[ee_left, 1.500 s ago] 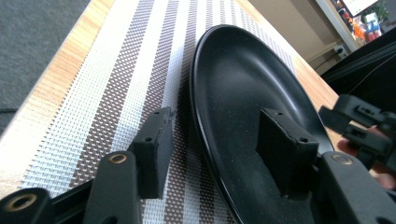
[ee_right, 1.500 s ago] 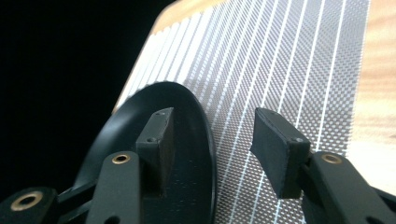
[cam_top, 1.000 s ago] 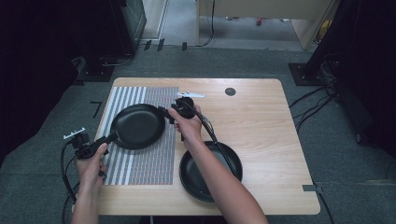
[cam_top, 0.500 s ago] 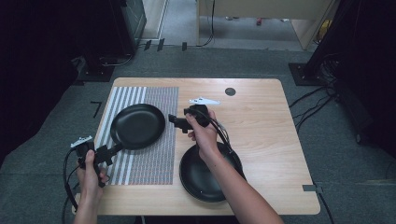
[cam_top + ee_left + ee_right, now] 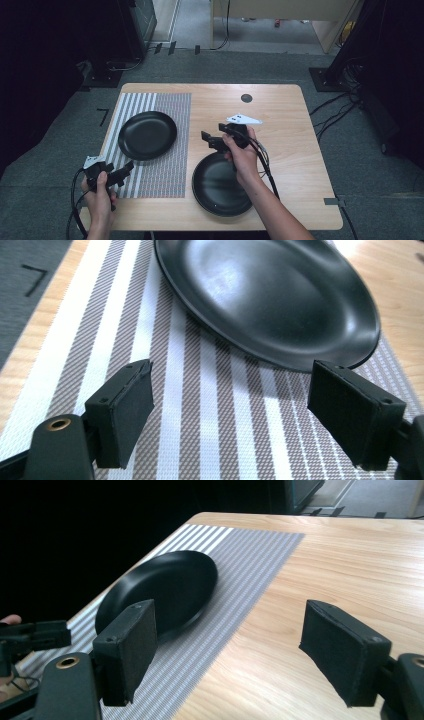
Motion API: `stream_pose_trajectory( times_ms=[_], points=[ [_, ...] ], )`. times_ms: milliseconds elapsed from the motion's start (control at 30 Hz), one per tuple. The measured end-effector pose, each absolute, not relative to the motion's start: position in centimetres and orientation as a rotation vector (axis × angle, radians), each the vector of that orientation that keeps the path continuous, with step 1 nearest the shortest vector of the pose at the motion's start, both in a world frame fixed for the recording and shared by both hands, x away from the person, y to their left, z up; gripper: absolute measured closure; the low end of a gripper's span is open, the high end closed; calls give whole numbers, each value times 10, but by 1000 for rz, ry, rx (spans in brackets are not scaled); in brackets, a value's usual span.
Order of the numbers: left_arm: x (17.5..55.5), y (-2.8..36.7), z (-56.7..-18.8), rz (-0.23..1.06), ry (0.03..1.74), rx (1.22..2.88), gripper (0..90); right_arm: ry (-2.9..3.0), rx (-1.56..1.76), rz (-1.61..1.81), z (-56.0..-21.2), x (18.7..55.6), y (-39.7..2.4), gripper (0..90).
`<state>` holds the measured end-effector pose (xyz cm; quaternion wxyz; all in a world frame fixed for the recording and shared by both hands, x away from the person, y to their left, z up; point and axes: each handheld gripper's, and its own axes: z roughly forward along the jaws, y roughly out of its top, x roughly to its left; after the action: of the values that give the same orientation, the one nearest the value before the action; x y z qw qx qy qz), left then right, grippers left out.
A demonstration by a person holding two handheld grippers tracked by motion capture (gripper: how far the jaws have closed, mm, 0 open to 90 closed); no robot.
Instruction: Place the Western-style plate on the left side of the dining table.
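A black plate (image 5: 147,135) lies on the striped mat (image 5: 165,165) toward the bench's (image 5: 285,115) left edge; a second black plate (image 5: 220,187) sits on bare wood near the front edge. The left hand-held gripper (image 5: 122,173), jaws apart and empty, hovers over the mat's front left corner, just short of the first plate's rim. The right hand-held gripper (image 5: 209,140), jaws also apart, hangs above the bench's middle, beyond the second plate.

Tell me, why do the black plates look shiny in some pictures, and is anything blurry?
Left gripper view: a pale glare patch sits on the plate on the mat, and the near jaws look soft. Right gripper view: the same plate reads matte, with a dark room behind. High view: even light, a faint sheen on the front plate.
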<state>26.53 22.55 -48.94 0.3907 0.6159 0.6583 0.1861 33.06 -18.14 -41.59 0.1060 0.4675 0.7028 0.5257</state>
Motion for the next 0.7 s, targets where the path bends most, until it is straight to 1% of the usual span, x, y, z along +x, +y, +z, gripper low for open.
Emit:
stream_pose_trajectory(
  times_ms=[33, 67, 167, 533, 700],
  points=[
    [262, 225, -490, 497, 1678, 1566, 182, 2067, 1372, 1544, -416, 328, -186, 222],
    [262, 225, -490, 497, 1678, 1566, 182, 2067, 1372, 1544, -416, 328, -186, 222],
    [257, 224, -491, 521, 1676, 1562, 183, 2047, 1382, 1539, -419, 317, -203, 223],
    [252, 220, -502, 584, 1714, 1599, 183, 1984, 1400, 1516, -424, 292, -247, 223],
    [251, 220, -505, 595, 1702, 1631, 183, 1954, 1419, 1503, -431, 283, -266, 223]
  ],
)
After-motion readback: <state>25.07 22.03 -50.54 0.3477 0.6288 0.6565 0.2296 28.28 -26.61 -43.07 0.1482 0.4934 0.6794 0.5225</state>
